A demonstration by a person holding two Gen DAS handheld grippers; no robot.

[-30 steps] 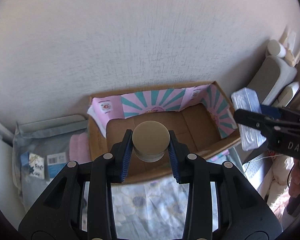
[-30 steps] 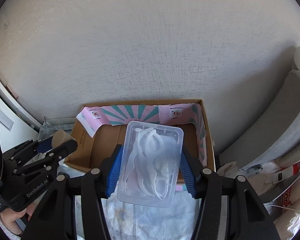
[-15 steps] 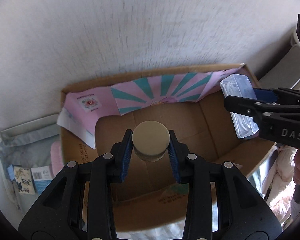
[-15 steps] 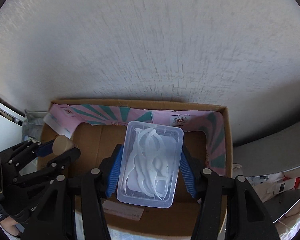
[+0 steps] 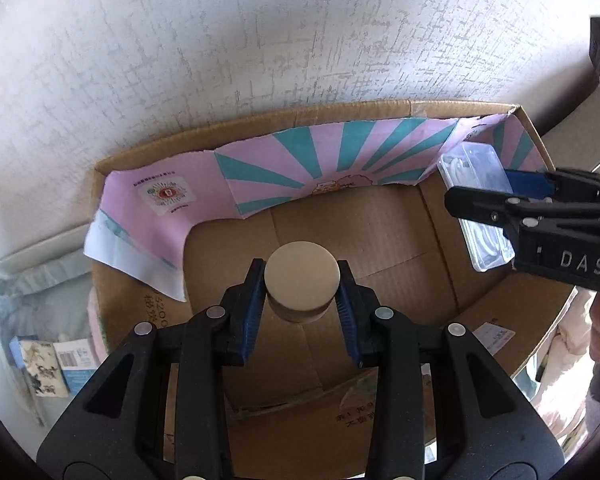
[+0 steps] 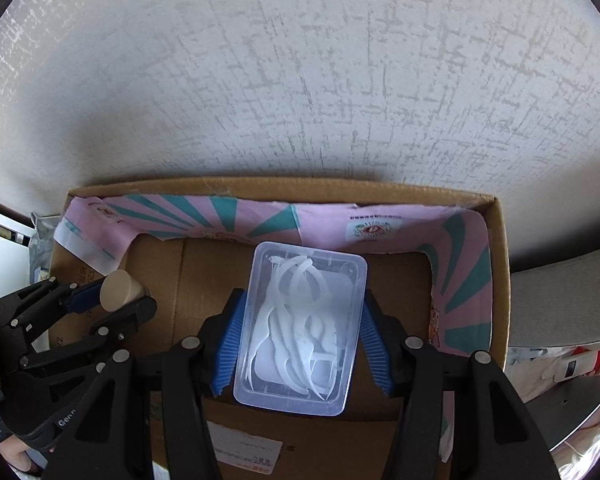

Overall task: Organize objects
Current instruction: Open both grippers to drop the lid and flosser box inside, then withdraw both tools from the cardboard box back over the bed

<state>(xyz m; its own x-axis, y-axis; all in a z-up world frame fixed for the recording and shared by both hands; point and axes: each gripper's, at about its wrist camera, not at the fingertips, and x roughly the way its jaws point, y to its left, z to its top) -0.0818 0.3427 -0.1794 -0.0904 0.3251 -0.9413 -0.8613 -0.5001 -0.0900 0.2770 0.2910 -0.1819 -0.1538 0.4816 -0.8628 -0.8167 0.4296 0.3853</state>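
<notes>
My left gripper (image 5: 302,284) is shut on a small round jar with a beige lid (image 5: 302,274) and holds it inside an open cardboard box (image 5: 260,128), over the box floor. My right gripper (image 6: 300,332) is shut on a clear plastic box of white floss picks (image 6: 300,328) and holds it inside the same cardboard box (image 6: 496,280), near its right rear corner. The right gripper and clear box (image 5: 476,200) show at the right of the left wrist view. The left gripper with the jar (image 6: 118,290) shows at the left of the right wrist view.
A pink and teal paper liner (image 5: 320,160) lines the box's back and side walls. A textured white wall (image 5: 260,40) rises right behind the box. A grey bag and small packets (image 5: 40,352) lie left of the box. A grey cushion (image 6: 560,288) is at the right.
Both grippers have moved forward and down into the cardboard box, each still holding its object. The box now fills most of both views.
</notes>
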